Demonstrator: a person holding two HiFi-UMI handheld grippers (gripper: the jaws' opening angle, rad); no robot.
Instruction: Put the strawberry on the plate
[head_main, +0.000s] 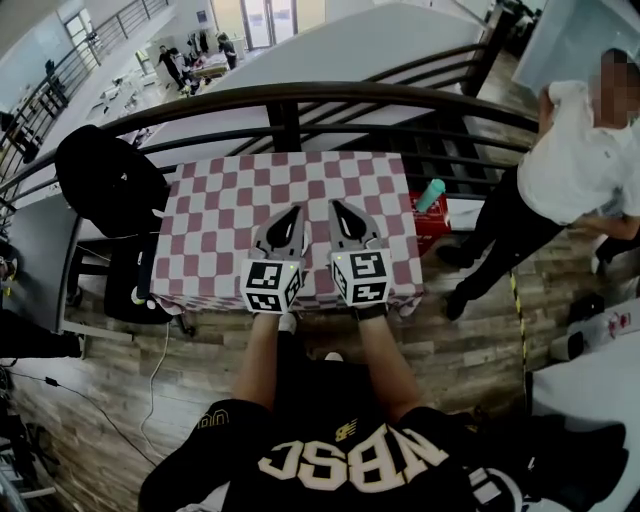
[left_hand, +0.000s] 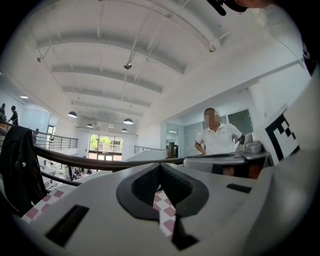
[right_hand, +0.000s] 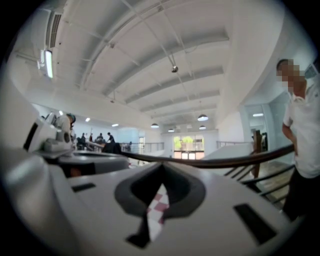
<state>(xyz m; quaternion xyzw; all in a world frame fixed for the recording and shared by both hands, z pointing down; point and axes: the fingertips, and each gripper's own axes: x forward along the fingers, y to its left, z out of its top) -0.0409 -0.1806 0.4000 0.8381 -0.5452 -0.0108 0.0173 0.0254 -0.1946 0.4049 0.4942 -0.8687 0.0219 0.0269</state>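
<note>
Checked cloth (head_main: 225, 205) covers the table. At its near edge the left gripper (head_main: 295, 211) and right gripper (head_main: 337, 208) lie side by side, each with jaws pressed together on nothing; no view shows where the strawberry is. Beyond runs a dark railing (head_main: 300, 95), with a person (head_main: 575, 155) in white at right.

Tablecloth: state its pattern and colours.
The tablecloth has a checkerboard of dusky pink and white squares, and it shows best in the head view.
</note>
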